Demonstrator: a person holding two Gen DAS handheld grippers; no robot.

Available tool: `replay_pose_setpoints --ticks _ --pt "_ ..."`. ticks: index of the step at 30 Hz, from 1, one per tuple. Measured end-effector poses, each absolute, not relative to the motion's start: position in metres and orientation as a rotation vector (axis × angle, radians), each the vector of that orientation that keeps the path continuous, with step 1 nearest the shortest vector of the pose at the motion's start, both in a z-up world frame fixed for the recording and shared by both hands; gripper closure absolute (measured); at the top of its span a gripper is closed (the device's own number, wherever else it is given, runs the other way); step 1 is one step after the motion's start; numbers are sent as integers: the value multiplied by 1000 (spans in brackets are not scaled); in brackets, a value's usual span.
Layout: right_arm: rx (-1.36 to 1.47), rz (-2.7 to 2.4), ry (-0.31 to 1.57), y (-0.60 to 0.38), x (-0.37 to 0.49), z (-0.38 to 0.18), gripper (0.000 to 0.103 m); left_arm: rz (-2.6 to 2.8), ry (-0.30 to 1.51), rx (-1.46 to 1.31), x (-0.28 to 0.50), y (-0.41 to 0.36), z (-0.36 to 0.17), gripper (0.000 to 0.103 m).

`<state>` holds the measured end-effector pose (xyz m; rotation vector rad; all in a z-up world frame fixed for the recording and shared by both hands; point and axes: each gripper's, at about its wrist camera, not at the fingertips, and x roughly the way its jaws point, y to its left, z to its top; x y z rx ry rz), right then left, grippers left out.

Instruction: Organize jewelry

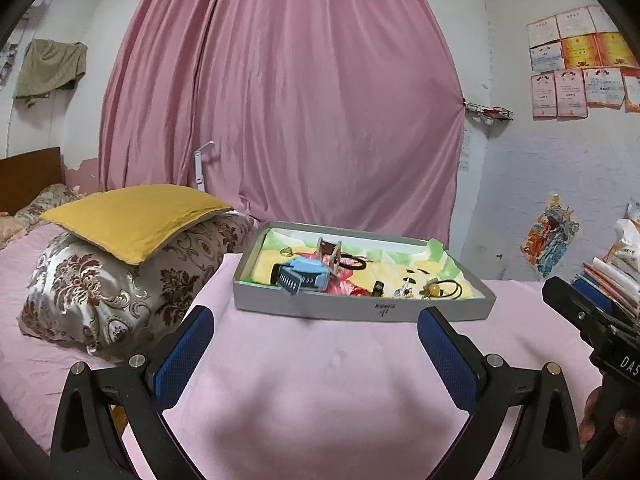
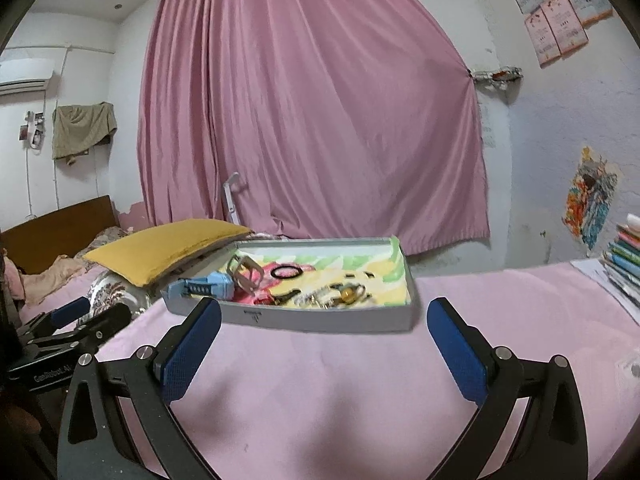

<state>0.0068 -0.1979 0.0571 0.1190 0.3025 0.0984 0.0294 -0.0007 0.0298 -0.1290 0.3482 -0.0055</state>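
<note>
1. Left gripper [image 1: 314, 330]: jaws spread wide, nothing between them.
2. Right gripper [image 2: 324, 322]: same, wide apart and empty.
3. Grey tray [image 1: 360, 310] sits on the pink sheet [image 1: 320, 380] just ahead of both grippers, not touching.
4. Jewelry in tray: blue hair clip [image 1: 306, 276] ahead-left, black ring [image 2: 287, 271] further back.

Small jewelry pieces [image 1: 408, 289] in the tray [image 1: 360, 312], indistinct.

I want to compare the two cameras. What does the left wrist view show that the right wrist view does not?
Only the left wrist view: plastic bags at the right edge. Only the right wrist view: an air conditioner and the ceiling. Both: the grey tray of jewelry on the pink cover, the yellow pillow, the pink curtain, both grippers open and empty.
</note>
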Motion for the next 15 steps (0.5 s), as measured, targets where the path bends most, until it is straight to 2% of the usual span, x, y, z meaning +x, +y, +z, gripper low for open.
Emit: replay_pose_setpoints --ticks 15 --pt "104 57 321 -199 0 34 2 13 358 -133 20 0 1 1"
